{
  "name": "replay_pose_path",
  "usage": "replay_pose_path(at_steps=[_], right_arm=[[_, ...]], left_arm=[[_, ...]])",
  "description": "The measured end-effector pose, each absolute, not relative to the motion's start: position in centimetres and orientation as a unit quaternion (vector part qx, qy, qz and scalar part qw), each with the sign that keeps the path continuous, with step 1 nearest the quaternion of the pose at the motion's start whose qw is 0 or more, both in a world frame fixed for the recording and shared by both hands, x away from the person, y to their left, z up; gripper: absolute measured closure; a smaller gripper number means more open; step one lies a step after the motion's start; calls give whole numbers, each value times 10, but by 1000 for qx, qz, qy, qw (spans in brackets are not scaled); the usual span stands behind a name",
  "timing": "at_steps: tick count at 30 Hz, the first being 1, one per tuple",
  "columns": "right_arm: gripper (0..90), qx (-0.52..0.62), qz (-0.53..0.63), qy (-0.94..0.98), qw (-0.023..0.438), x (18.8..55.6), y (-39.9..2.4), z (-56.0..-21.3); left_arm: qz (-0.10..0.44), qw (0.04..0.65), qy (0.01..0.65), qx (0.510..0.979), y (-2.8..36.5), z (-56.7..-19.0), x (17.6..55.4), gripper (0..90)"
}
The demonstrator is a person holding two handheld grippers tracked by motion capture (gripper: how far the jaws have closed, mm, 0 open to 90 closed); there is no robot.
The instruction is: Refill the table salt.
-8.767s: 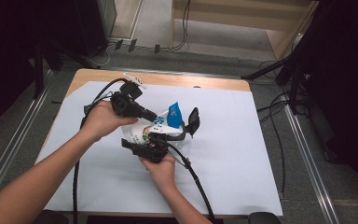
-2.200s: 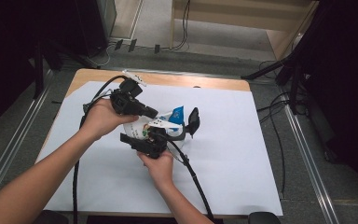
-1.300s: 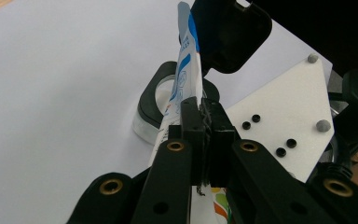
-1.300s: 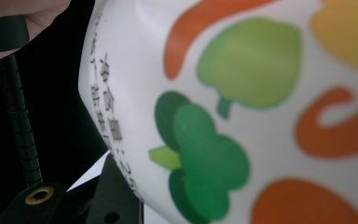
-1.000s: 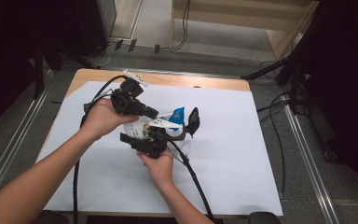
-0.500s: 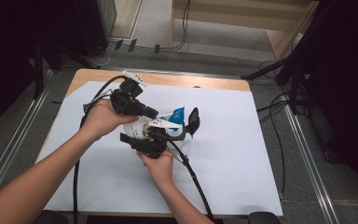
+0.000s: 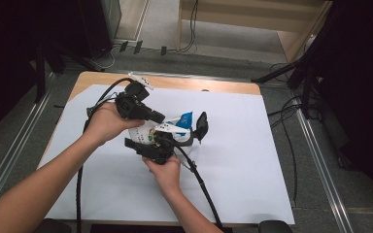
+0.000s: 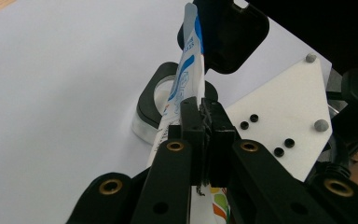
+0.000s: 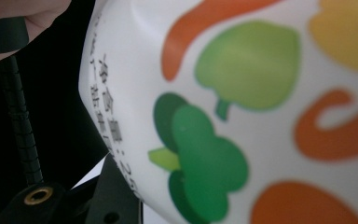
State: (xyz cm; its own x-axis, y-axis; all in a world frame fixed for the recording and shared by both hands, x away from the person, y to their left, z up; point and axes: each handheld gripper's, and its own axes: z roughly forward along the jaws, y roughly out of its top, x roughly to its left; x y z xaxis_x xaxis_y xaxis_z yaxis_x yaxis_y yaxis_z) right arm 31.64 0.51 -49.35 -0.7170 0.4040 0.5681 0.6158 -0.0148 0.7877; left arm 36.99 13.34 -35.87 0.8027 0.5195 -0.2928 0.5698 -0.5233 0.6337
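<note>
while gripped, pouch (image 9: 242,112) print blurred, unreadable

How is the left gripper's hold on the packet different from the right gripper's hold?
The left gripper has its jaws squeezed tight on the thin blue-and-white top of the packet; the right gripper has wider jaws around the packet's fat lower body with the fruit pictures. In the high view, the left gripper sits above and comes from the left; the right gripper sits lower, nearer the person. Both are black, and each hand holds one.
</note>
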Motion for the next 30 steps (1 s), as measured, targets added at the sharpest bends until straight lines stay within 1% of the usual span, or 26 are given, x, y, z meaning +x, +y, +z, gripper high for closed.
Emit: replay_pose_path(at_steps=[5, 12, 21, 30], right_arm=[[597, -368, -612, -695, 88, 317, 5, -493], [613, -368, -608, -698, 82, 317, 4, -493], [622, -370, -609, -696, 89, 316, 4, -494], [625, -364, -613, -695, 92, 315, 5, -494]], left_arm=[[-34, 374, 311, 873, 133, -359, 370, 891], [-32, 379, 312, 871, 133, -359, 370, 882], [-31, 383, 313, 868, 139, -359, 371, 856], [-30, 384, 316, 867, 141, -359, 371, 885]])
